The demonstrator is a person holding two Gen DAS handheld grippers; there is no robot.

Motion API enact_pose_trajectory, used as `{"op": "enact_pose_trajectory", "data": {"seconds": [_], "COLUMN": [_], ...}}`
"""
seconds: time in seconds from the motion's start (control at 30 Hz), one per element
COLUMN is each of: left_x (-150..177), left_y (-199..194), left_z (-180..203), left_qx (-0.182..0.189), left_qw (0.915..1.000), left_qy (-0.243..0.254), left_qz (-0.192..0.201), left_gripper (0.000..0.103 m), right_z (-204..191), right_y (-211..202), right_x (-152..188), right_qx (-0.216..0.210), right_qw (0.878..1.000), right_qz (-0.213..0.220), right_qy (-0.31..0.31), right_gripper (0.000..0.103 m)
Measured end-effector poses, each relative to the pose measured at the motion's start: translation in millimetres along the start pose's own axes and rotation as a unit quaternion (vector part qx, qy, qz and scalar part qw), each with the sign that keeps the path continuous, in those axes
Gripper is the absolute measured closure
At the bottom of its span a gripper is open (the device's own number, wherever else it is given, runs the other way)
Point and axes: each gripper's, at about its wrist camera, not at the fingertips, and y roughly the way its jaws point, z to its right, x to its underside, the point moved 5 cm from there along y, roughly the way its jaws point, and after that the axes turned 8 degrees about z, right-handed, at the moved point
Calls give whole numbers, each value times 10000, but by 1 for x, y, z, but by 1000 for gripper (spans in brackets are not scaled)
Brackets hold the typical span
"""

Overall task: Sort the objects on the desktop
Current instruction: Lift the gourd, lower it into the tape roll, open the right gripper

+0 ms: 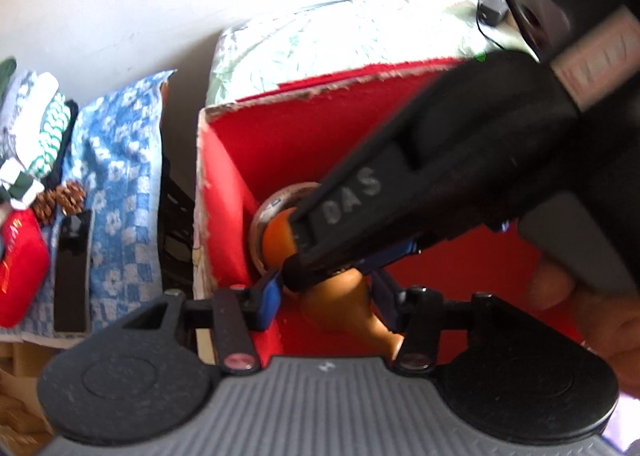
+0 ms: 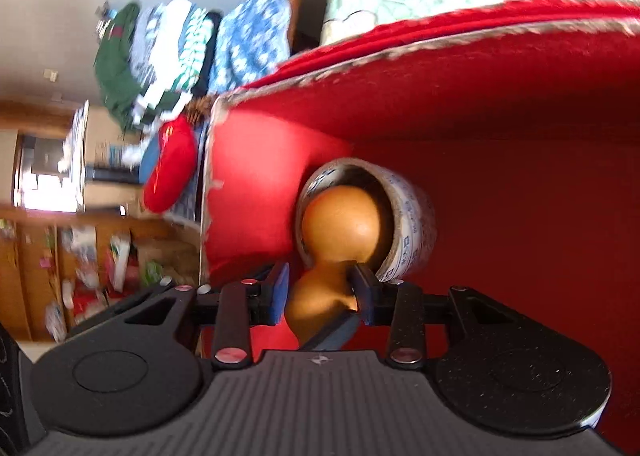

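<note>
Left wrist view: the left gripper jaws stand spread around the orange gourd inside the red box; contact is unclear. Right wrist view: the right gripper jaws pinch the smooth gourd's narrow waist, its rounded end inside a tape roll just ahead.

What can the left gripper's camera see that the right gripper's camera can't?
Only the left wrist view shows the right gripper reaching across, and a fingertip beside it. Only the right wrist view shows wooden shelves and the tape roll's printed side. Both show the orange gourd poking into the tape roll, the red box, and the blue checked cloth.
</note>
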Motion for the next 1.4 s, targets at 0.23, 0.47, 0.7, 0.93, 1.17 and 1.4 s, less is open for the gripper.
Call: {"op": "enact_pose_trajectory", "data": {"seconds": [0.23,0.47,0.7,0.93,1.17,1.4], "left_x": [7,8,-7,-19,10,8], "left_y": [5,-28,-39,-11,7,4], "left_z": [8,4,24,63,49,14], "left_qx": [-297,-257,411,535,788,837], "left_qw": [9989,9964,9924,9906,9927,9944], "left_qy": [319,78,96,691,614,2], "left_qz": [158,810,1157,1053,682,650], "left_gripper": [52,54,62,62,58,53], "right_z": [5,-5,-12,17,42,63], "right_y": [9,-7,-52,-60,-57,-53], "right_x": [-1,8,15,8,9,6], "right_qx": [-160,-281,-112,526,774,1053], "right_qw": [9998,9988,9927,9883,9895,9898], "right_qz": [-93,346,956,1100,913,773], "right_qy": [115,-219,-721,-912,-812,-565], "right_gripper": [65,66,71,84,77,74]}}
